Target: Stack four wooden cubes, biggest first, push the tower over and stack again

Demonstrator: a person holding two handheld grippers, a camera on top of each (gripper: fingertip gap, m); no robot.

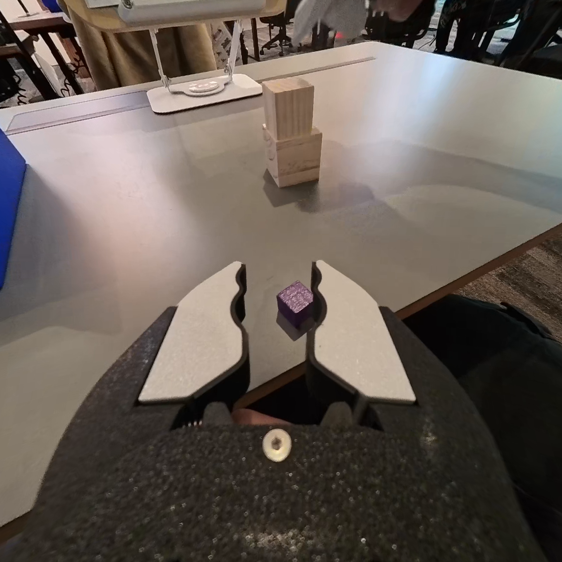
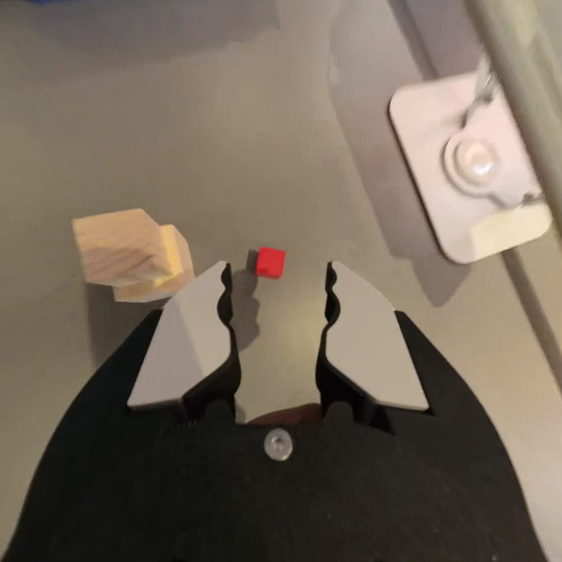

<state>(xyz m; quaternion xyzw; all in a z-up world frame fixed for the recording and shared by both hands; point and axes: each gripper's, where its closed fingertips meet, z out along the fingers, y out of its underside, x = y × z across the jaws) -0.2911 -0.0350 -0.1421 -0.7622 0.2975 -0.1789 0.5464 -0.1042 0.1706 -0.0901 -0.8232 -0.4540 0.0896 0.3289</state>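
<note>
Two plain wooden cubes stand stacked mid-table: the bigger one [image 1: 296, 159] below, the smaller one [image 1: 289, 108] on top. The stack also shows in the right wrist view [image 2: 121, 252], seen from above. A small purple cube [image 1: 294, 304] sits on the table between the fingers of my left gripper [image 1: 278, 269], close to the right finger; the jaws are open around it. A small red cube [image 2: 270, 262] lies on the table just beyond my right gripper [image 2: 278, 270], which hovers above it, open and empty.
A white stand base [image 1: 203, 94] with thin legs sits at the table's far side, also in the right wrist view [image 2: 468, 170]. A blue object [image 1: 9, 209] is at the left edge. The table's near edge [image 1: 474, 258] runs beside dark clothing and carpet. One gripper's finger ends stand about 30 centimetres off the other's.
</note>
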